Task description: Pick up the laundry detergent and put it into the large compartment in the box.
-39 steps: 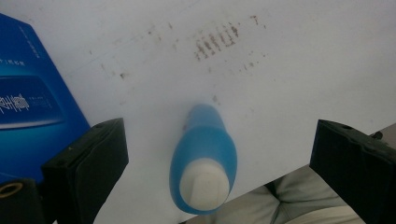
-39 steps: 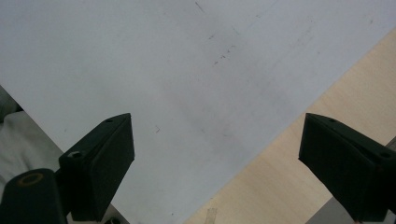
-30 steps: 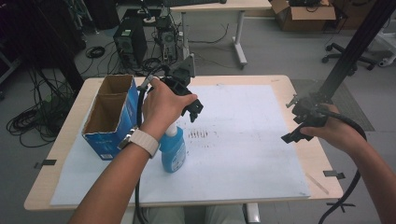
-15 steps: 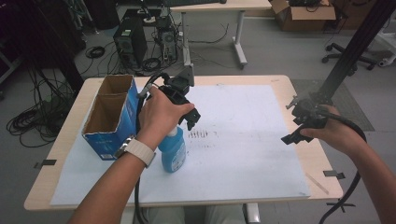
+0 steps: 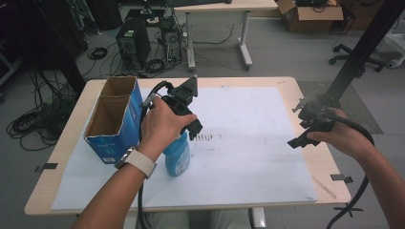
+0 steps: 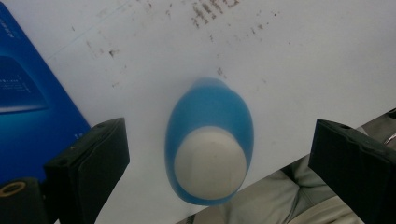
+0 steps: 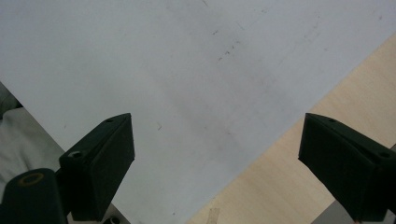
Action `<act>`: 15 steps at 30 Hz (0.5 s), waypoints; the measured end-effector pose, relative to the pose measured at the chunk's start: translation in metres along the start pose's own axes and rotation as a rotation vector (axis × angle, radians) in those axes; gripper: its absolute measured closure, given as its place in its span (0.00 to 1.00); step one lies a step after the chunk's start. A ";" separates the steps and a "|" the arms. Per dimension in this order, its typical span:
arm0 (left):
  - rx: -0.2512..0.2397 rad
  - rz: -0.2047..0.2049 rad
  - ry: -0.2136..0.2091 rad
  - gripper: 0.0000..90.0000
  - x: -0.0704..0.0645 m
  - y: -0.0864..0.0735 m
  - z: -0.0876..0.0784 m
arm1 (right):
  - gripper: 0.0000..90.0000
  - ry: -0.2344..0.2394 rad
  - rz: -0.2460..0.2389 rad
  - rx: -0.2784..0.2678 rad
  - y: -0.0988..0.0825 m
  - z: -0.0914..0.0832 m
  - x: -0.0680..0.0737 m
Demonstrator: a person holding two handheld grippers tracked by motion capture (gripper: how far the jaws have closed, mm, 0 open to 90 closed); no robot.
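A blue bottle [image 5: 177,157] with a white cap stands upright on the white paper [image 5: 253,143], just right of an open blue cardboard box [image 5: 112,121]. My left gripper [image 5: 189,127] hovers directly over the bottle. In the left gripper view the bottle [image 6: 210,140] sits between my wide-open jaws, left gripper [image 6: 222,140], touching neither, with the box [image 6: 28,88] at the left. My right gripper [image 5: 296,125] is held open above the paper's right edge; in its own view the right gripper [image 7: 215,140] has nothing between its jaws.
The paper covers most of the wooden table [image 5: 286,83], which has dark smudges [image 5: 205,138] near the middle. In the right gripper view the paper's edge meets bare wood [image 7: 289,177]. Computers, cables and another desk stand on the floor behind.
My left hand and gripper have sunk slightly toward the bottle. The right gripper has hardly moved.
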State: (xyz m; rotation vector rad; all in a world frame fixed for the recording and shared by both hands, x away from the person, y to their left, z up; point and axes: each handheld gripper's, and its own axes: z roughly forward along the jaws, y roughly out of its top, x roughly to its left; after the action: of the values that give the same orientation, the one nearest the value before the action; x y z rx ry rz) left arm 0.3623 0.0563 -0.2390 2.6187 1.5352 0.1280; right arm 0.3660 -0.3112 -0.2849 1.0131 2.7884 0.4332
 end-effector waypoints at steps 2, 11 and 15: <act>-0.001 -0.002 -0.003 0.06 0.000 0.000 0.001 | 0.12 0.001 0.003 0.002 0.000 0.001 0.000; 0.007 -0.010 -0.007 0.06 0.002 -0.006 0.013 | 0.12 0.004 0.003 0.008 0.000 0.004 0.000; 0.013 -0.011 -0.012 0.06 0.002 -0.008 0.018 | 0.12 0.006 0.002 0.007 0.002 0.004 0.002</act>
State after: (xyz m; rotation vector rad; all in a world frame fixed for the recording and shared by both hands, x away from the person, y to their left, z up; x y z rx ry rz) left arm 0.3583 0.0610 -0.2581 2.6151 1.5520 0.1010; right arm 0.3669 -0.3079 -0.2886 1.0176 2.7966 0.4274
